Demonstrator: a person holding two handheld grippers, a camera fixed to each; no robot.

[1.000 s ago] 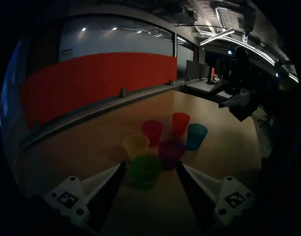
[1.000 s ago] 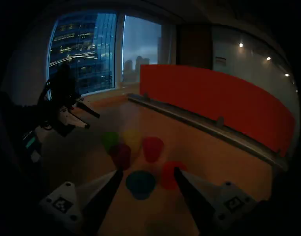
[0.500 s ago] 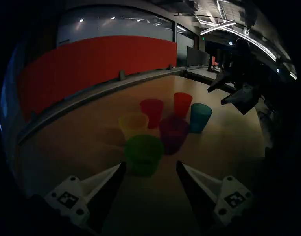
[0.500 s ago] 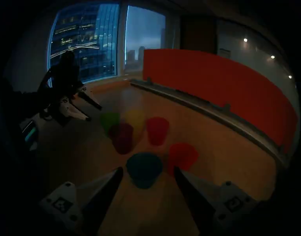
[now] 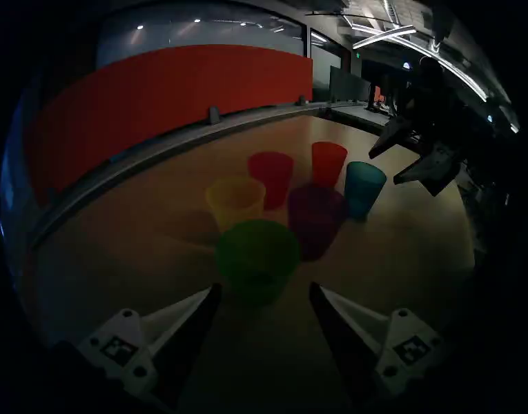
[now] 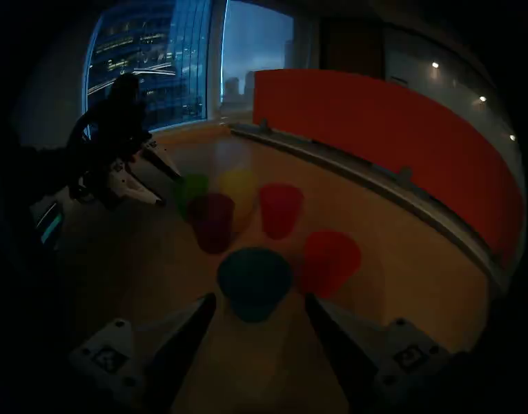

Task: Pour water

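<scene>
Green cup, dim and blurred, partly behind purple cup

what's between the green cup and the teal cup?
The purple cup stands between the green cup and the teal cup. Both the left gripper view and the right gripper view show this.

Cups stand bunched mid-table, nearly touching. Green cup blocks the way just ahead of the spread left gripper; teal cup ahead of the spread right gripper. Bare surface rings the cluster. Rail closes the far edge.
</scene>
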